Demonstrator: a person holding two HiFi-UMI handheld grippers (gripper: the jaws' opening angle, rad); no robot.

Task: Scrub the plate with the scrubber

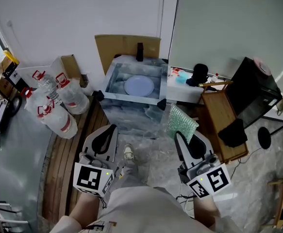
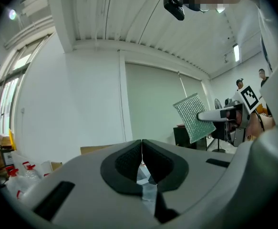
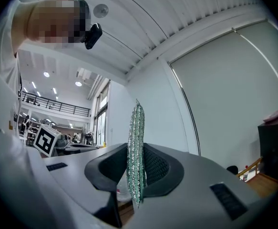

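Note:
A pale blue plate point(image 1: 139, 86) lies in the basin of a plastic-wrapped sink point(image 1: 113, 70) ahead of me in the head view. My right gripper point(image 1: 179, 136) is shut on a green mesh scrubber point(image 1: 181, 122), which stands edge-on between the jaws in the right gripper view point(image 3: 137, 157) and shows as a flat pad in the left gripper view point(image 2: 192, 116). My left gripper point(image 1: 113, 128) is shut with nothing in it; its pads meet along a thin seam point(image 2: 141, 155). Both grippers hang well short of the sink, near my body.
Several plastic bottles with red caps point(image 1: 58, 106) lie left of the sink. A wooden tray point(image 1: 223, 120) and a black box point(image 1: 254, 92) stand to the right. A cardboard sheet point(image 1: 126, 45) leans behind the sink. Crumpled plastic wrap point(image 1: 141, 120) covers the floor in front.

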